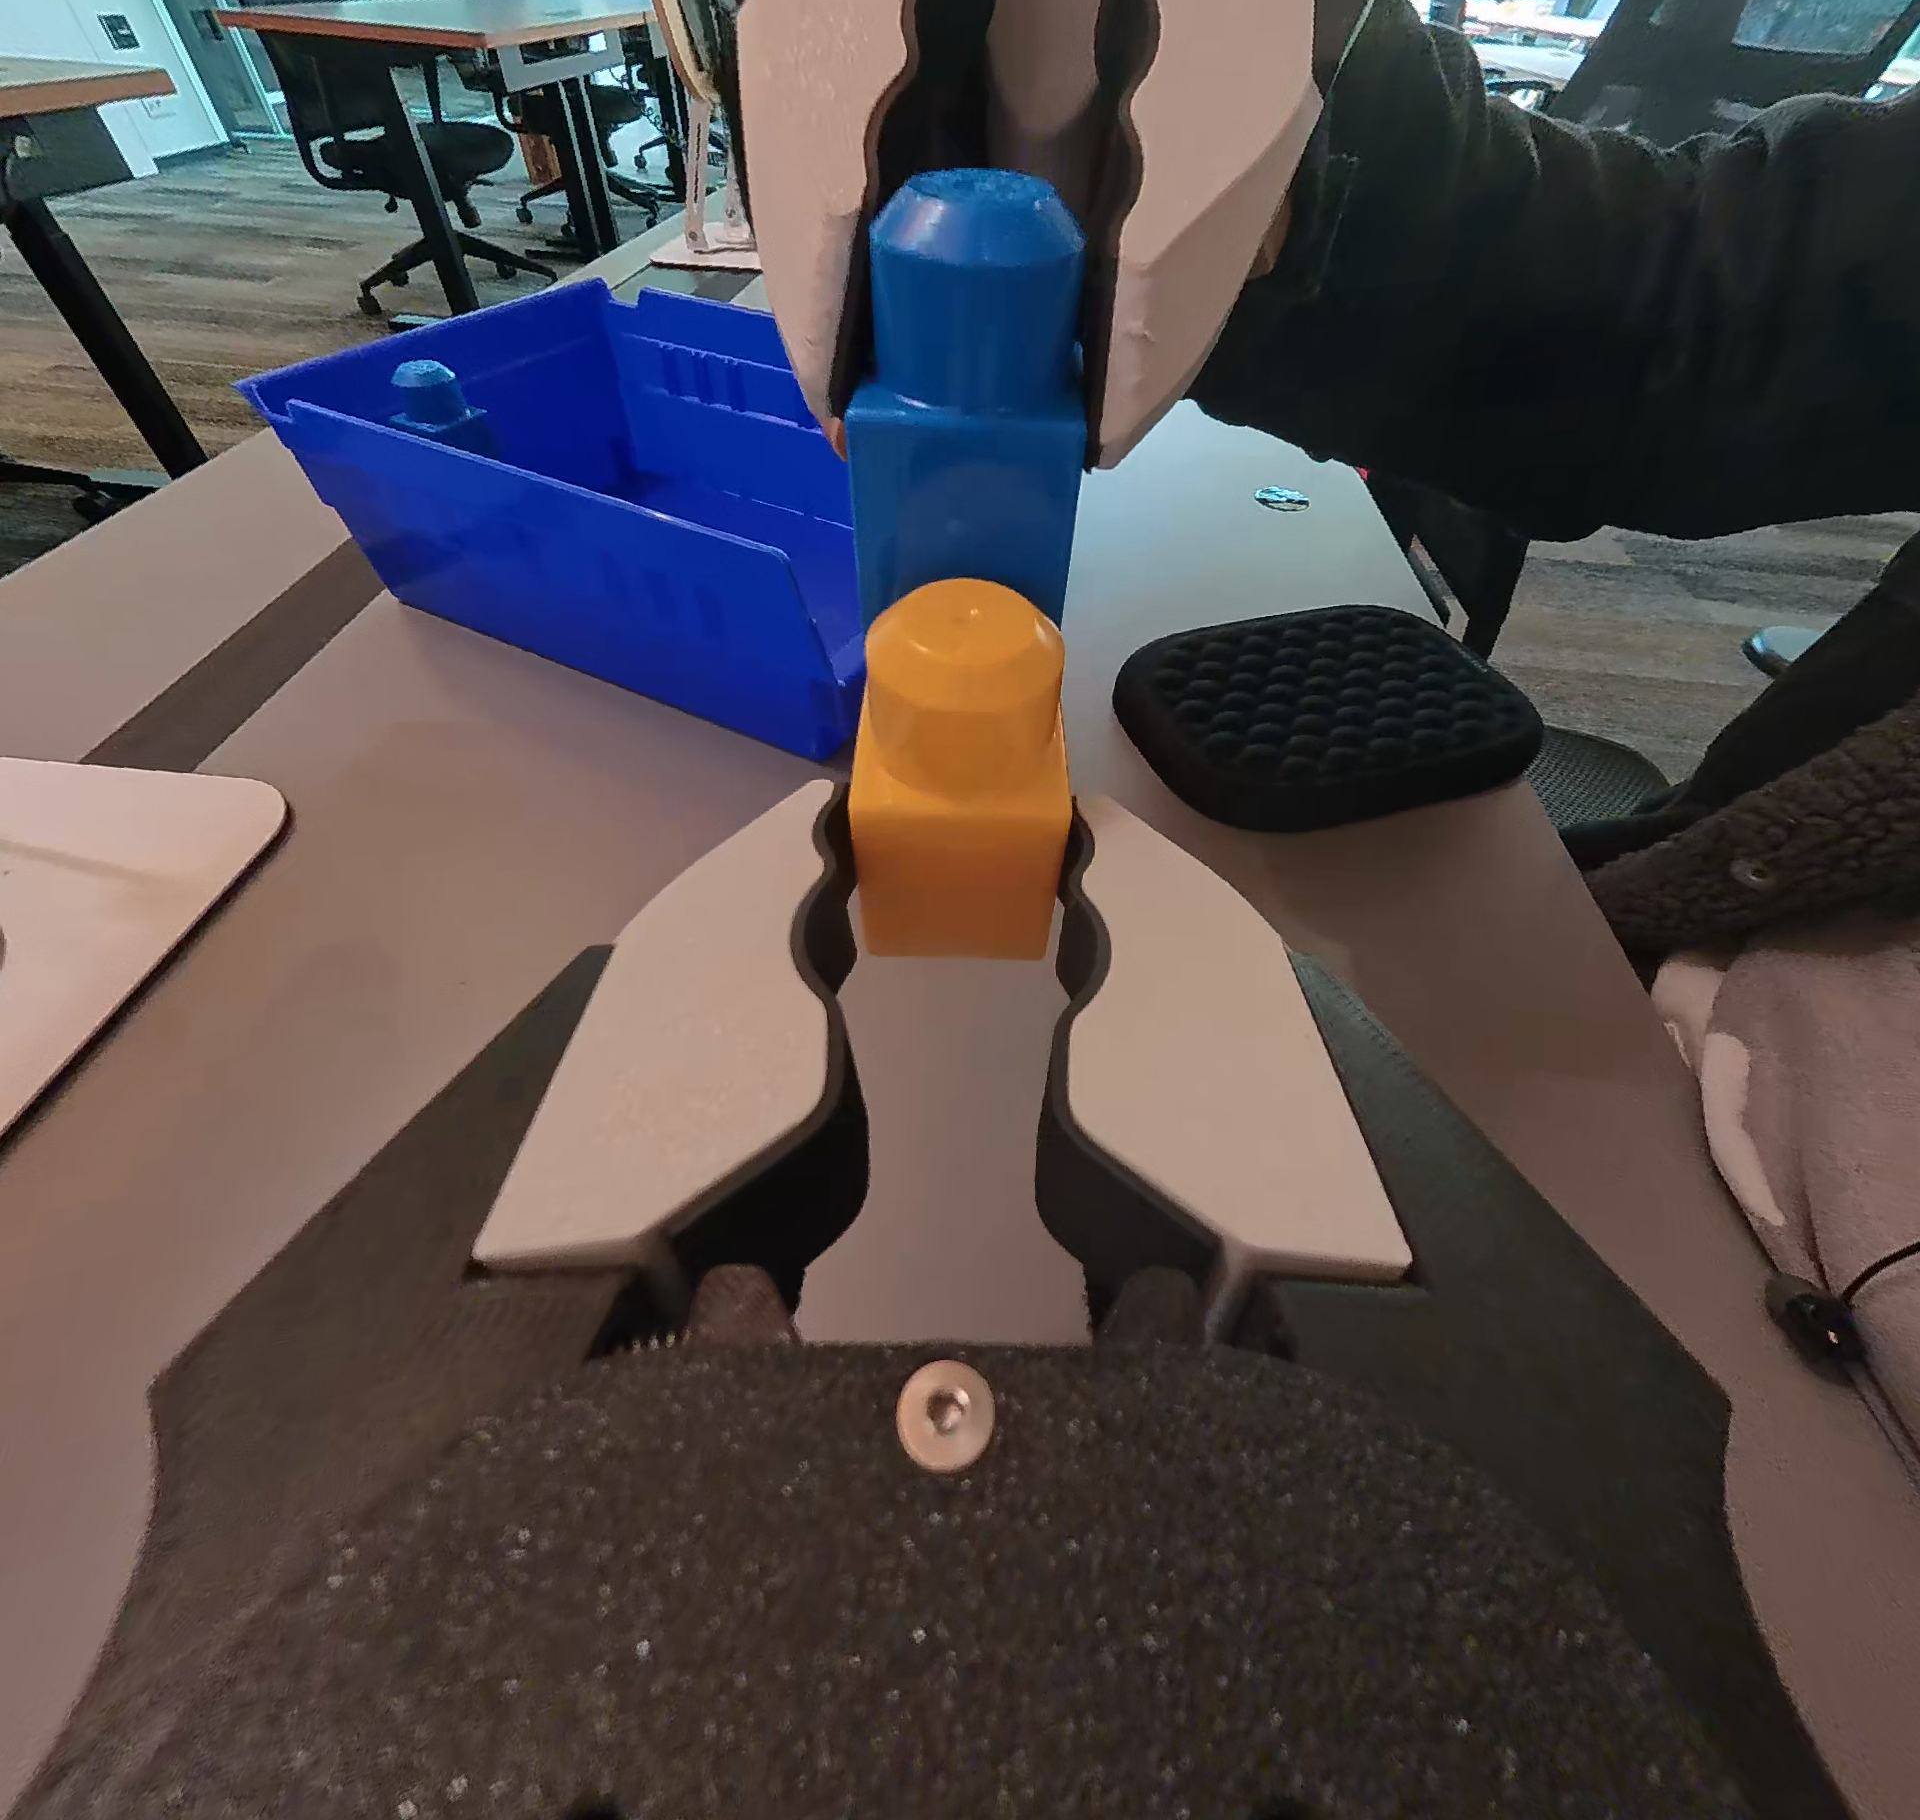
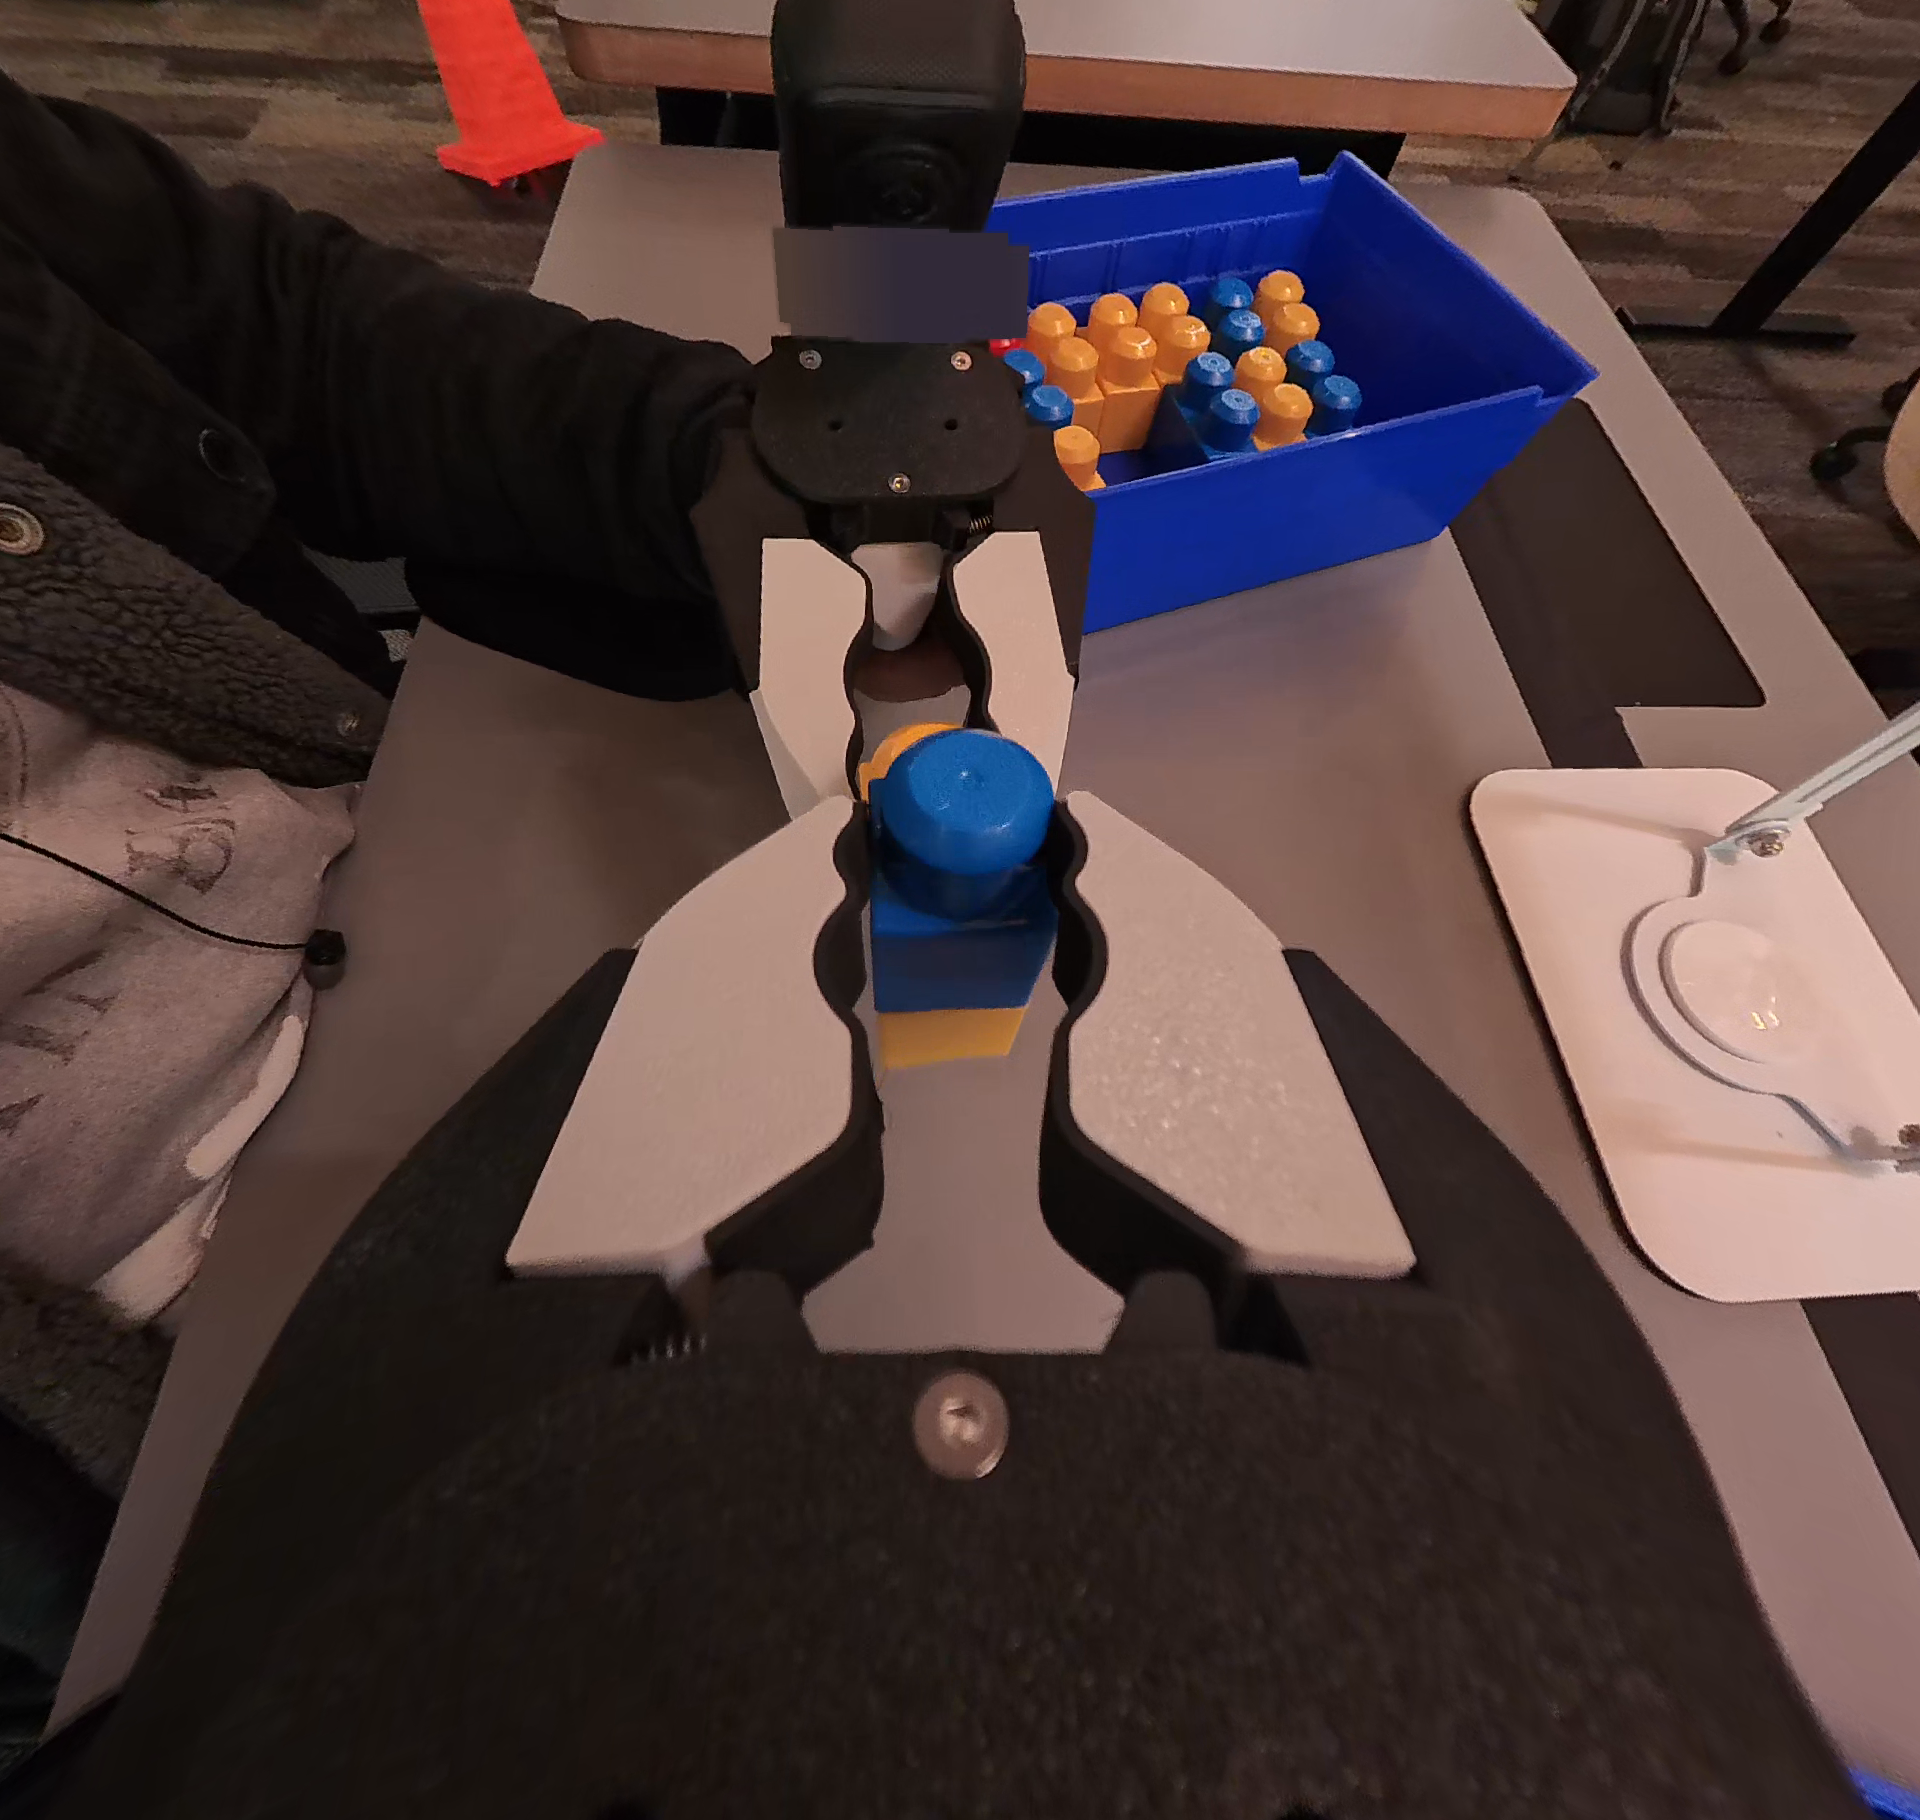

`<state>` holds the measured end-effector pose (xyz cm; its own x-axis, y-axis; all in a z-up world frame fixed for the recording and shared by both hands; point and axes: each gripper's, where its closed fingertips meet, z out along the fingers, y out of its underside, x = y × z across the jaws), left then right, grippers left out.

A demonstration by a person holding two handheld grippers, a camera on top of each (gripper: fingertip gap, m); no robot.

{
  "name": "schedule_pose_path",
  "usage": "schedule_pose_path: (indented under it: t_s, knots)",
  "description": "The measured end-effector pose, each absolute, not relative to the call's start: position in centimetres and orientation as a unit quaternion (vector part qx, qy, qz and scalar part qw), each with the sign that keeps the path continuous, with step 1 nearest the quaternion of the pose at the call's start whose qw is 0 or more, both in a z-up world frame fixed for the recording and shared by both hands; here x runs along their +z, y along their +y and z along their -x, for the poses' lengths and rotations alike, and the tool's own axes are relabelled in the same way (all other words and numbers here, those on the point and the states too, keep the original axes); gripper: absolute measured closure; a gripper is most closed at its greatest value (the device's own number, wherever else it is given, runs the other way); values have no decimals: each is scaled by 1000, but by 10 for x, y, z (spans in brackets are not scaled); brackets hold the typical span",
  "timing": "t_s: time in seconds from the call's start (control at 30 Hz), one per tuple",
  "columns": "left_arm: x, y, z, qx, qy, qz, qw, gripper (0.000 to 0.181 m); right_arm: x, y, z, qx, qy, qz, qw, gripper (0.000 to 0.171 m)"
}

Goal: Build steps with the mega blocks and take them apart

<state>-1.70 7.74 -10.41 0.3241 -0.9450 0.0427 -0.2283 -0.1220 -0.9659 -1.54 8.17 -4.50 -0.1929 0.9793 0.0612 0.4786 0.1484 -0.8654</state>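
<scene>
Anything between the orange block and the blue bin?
Bare grey table between orange plastic block and blue plastic bin; clearest in the left wrist view.

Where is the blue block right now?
The blue block sits in the right gripper, stacked on a yellow block at table centre, directly behind the left gripper's yellow block.

Wrist views face each other, close — share blue bin.

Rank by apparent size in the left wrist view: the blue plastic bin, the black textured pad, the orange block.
1. Blue plastic bin
2. Black textured pad
3. Orange block: sits nearer the camera than the pad, so their order is unsure.
</scene>
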Motion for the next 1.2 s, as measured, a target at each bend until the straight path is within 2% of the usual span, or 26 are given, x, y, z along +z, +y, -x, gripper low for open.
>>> schedule_pose_path:
  t_s: [0.23, 0.33, 0.63, 0.83, 0.9, 1.2]
  knots:
    - [-105, 79, 18, -366, 447, 653, 489, 143, -49, 85, 12, 344, -686, 551, 327, 138]
    - [-105, 80, 19, -362, 448, 654, 491, 143, -50, 83, 9, 334, -696, 554, 313, 131]
    - [-107, 81, 21, -355, 451, 657, 489, 144, -50, 87, 3, 302, -706, 563, 307, 131]
    - [-113, 79, 18, -345, 463, 659, 482, 144, -48, 90, -1, 273, -720, 565, 298, 133]
    - [-113, 80, 18, -344, 463, 660, 482, 144, -51, 88, -2, 262, -731, 563, 284, 142]
    - [-109, 81, 17, -335, 463, 651, 500, 144, -49, 88, -4, 243, -742, 562, 273, 144]
